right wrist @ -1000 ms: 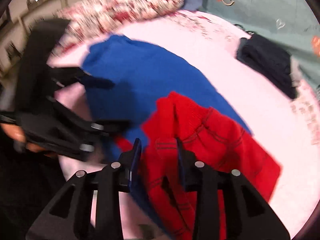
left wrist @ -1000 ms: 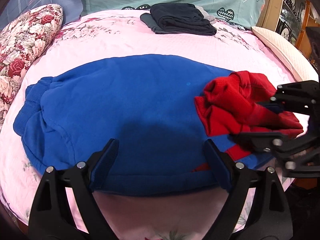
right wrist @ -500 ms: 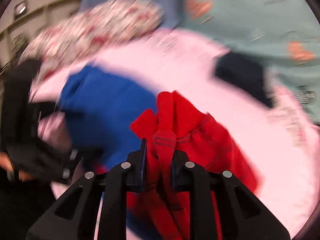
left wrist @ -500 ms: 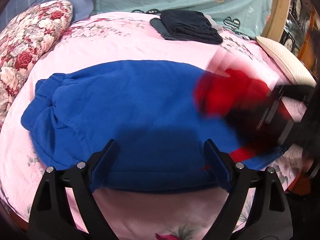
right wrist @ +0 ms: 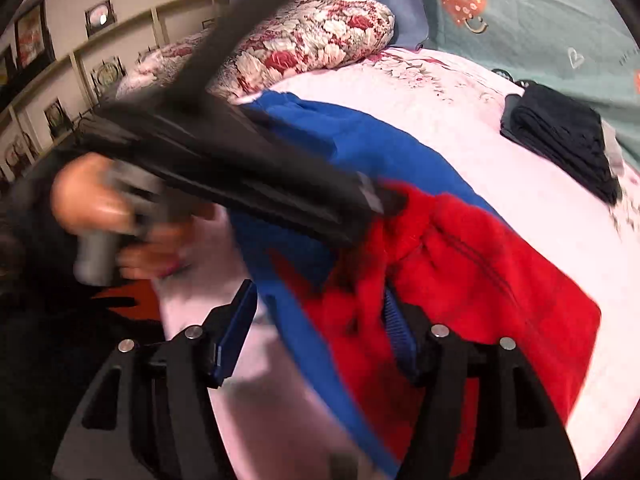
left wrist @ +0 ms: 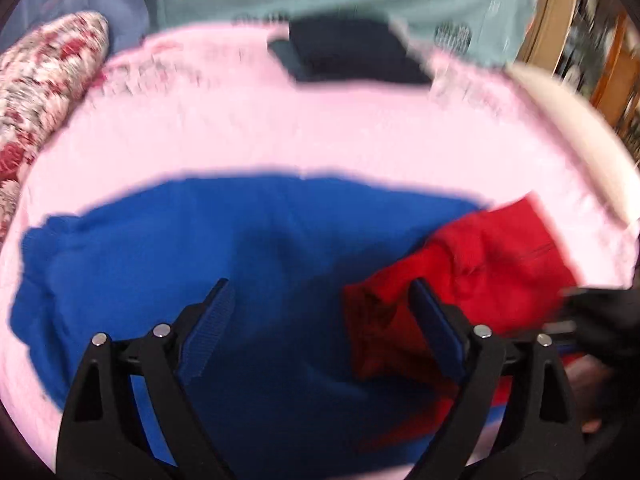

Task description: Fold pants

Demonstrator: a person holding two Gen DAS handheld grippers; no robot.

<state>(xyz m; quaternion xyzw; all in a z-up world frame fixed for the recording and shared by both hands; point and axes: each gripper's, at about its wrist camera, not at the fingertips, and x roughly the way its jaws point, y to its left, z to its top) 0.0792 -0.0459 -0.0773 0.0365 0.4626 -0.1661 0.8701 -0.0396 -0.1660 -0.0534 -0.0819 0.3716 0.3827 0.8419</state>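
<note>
Fleecy blue pants with a red lining (left wrist: 256,264) lie rumpled on the pink quilted bedspread (left wrist: 320,128); left gripper (left wrist: 320,312) and right gripper (right wrist: 316,320) both gape wide, empty.

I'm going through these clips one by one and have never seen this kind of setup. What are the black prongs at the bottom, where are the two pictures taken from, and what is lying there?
There is no robot: a person holds a hand-held gripper in each hand, and a camera on each looks out along its two fingers. The prongs at the bottom of each picture are those fingers.

One picture looks out from the left gripper, whose fingers stand apart over the blue pants on the pink bedspread. The other looks out from the right gripper, also open, with nothing clamped. The blurred black shape crossing its view is the left gripper, held by the person's hand.

A red garment lies over one end of the pants. Further back are folded dark clothes and a floral pillow.
</note>
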